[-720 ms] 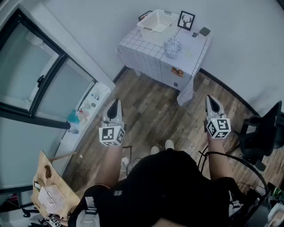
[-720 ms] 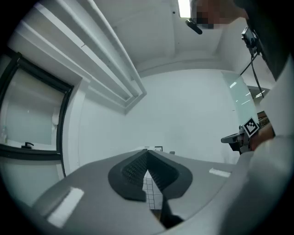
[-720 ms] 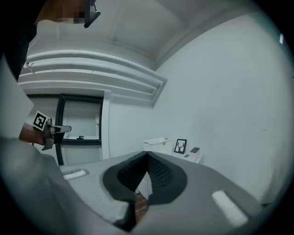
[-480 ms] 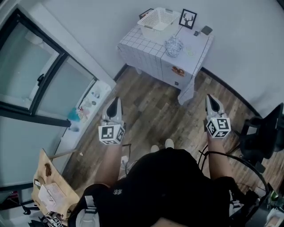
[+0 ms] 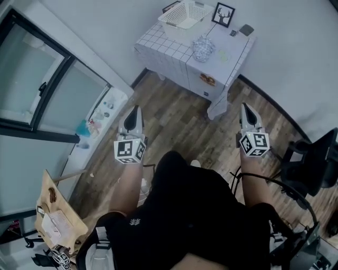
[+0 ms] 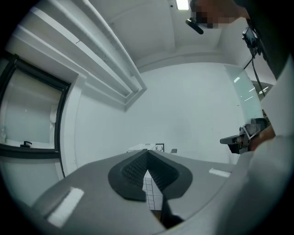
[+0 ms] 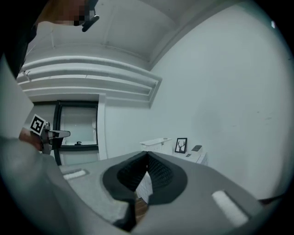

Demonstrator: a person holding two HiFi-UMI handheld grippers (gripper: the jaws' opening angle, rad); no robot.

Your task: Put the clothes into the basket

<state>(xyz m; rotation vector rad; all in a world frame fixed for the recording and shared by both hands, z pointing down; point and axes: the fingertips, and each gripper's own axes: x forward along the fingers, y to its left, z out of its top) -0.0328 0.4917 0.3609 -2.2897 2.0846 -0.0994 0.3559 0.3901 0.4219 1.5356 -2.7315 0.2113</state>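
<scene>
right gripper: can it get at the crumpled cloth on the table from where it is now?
Probably not yet. The right gripper, jaws shut, hangs over the wood floor, well short of the table where the cloth lies. Nothing stands between; a step forward should do.

Entry: person and view moved up toward the worktop

Worktop (image 5: 179,50) and basket (image 5: 182,15) now sit higher in the head view, the basket clipped by the top edge. Left tongs (image 5: 133,109) and right tongs (image 5: 244,106) sit slightly higher and further left. The dark torso (image 5: 185,211) covers more floor (image 5: 179,126). One shoe (image 5: 195,163) shows where two did.
</scene>
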